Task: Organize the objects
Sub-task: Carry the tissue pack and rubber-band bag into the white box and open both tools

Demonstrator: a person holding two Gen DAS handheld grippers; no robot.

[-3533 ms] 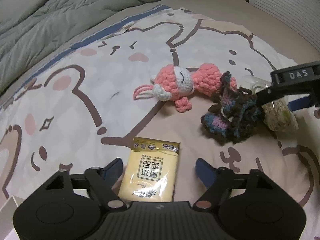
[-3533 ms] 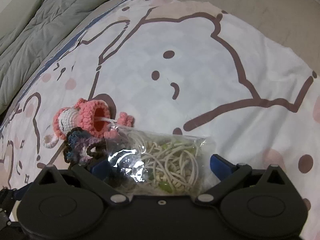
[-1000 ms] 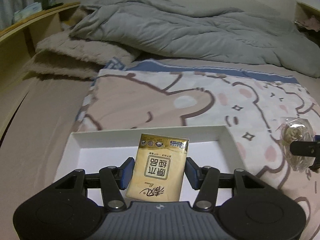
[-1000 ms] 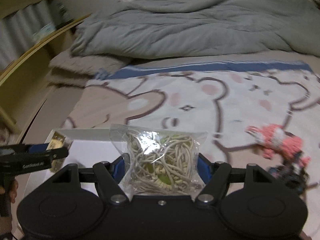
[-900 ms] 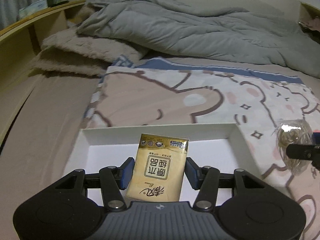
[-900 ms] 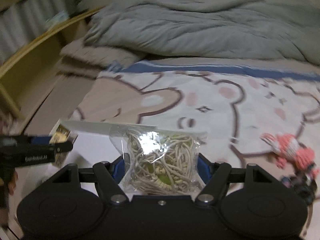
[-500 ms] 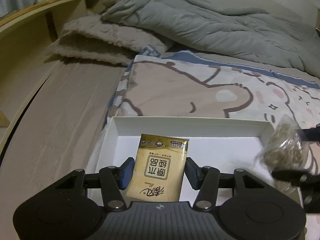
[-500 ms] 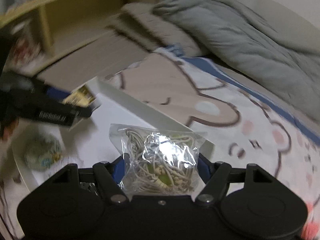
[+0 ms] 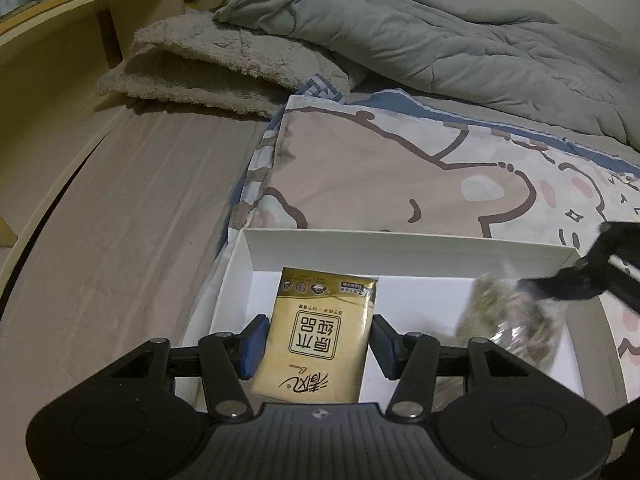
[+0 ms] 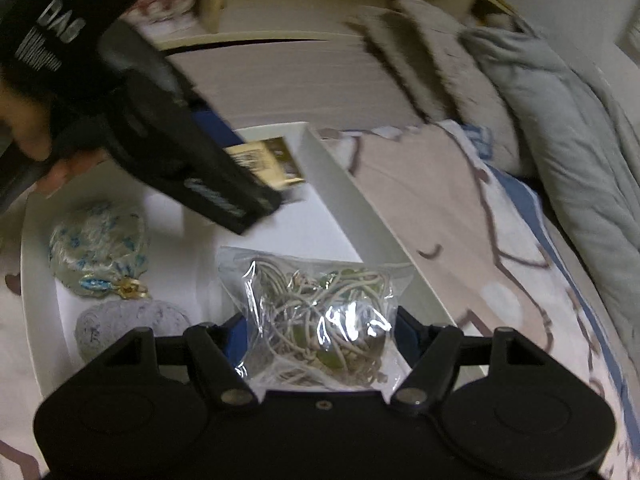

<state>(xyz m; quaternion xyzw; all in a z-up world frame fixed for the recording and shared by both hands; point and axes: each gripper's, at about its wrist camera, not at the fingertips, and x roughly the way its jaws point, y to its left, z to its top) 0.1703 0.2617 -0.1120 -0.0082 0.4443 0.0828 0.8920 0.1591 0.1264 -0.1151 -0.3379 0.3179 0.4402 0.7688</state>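
A: Left claw [image 9: 318, 346] is clamping the tissue pack [image 9: 320, 336] over the white box [image 9: 400, 246]; why upright?

B: Probably for dropping in; right claw [image 10: 320, 334] is gripping the bag of bands [image 10: 320, 320] beside it.

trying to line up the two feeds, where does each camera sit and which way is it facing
Left wrist: sits on the left gripper, looks down over its gold tissue pack into the white box; the right gripper's tip intrudes at right.
Right wrist: sits on the right gripper, looks down over its clear bag of cords into the box; left gripper and a hand show upper left.
Shared: box, pack, bag, grey duvet.
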